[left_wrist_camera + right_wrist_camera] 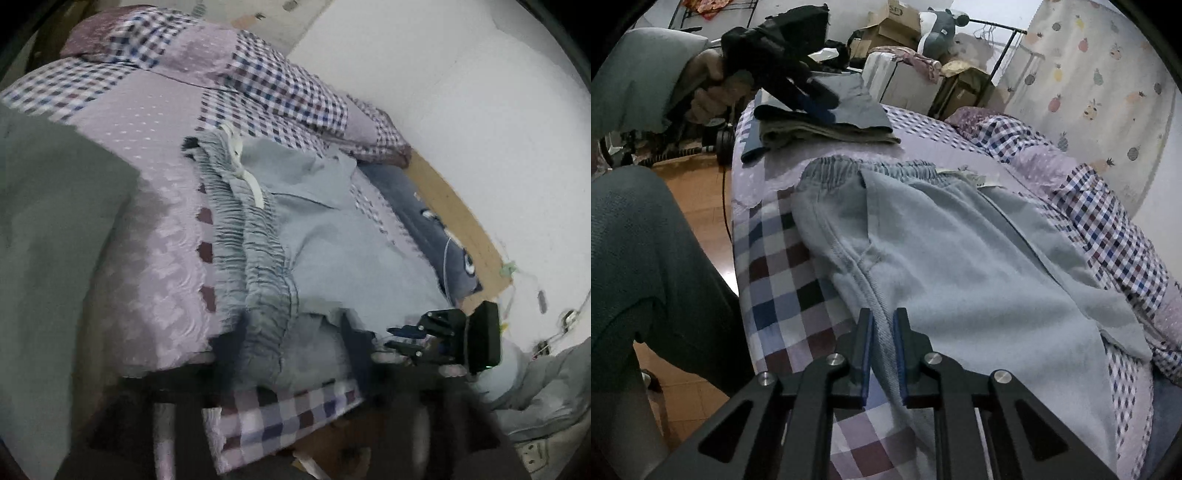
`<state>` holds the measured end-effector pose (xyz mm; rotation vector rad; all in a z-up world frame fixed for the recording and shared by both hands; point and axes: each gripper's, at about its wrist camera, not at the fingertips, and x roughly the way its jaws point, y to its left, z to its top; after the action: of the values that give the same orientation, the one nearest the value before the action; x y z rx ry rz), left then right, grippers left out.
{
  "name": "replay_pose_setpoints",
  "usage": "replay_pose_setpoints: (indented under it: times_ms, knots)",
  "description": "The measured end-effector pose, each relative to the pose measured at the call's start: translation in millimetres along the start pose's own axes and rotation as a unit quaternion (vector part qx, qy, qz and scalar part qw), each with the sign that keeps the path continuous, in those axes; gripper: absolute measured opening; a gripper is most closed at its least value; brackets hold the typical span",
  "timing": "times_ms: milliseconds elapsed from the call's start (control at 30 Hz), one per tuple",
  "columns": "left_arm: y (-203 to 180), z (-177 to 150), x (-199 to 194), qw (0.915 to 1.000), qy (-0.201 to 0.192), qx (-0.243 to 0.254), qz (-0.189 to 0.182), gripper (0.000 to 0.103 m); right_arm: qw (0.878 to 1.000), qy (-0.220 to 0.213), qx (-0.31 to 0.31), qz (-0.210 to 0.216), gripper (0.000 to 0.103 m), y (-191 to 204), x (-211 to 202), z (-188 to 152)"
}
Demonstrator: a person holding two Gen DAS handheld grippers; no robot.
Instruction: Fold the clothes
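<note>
Lettering on the cardboard box beyond the trousers is unreadable; right gripper pinches their seam; left gripper, closure unclear.

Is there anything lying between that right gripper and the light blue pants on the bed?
Nothing visible. The right gripper is already at the pants, its fingers on either side of the side seam, with bare fabric and checked bedspread around it.
</note>
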<state>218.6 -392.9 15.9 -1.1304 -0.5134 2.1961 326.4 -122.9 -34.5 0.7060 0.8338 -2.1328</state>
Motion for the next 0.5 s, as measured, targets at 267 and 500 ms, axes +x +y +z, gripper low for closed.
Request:
replay_pose_setpoints:
  times_ms: [267,500]
  knots:
    - [-13.3,6.9,59.8,0.9961,0.050,0.048,0.054,0.075,1.000,0.002,0.006,0.007,0.012,-2.8,1.2,-1.1]
    - [-10.2,0.6,66.3,0.9965,0.053,0.033,0.056,0.059,1.000,0.006,0.004,0.003,0.013,-2.3,7.0,-0.5]
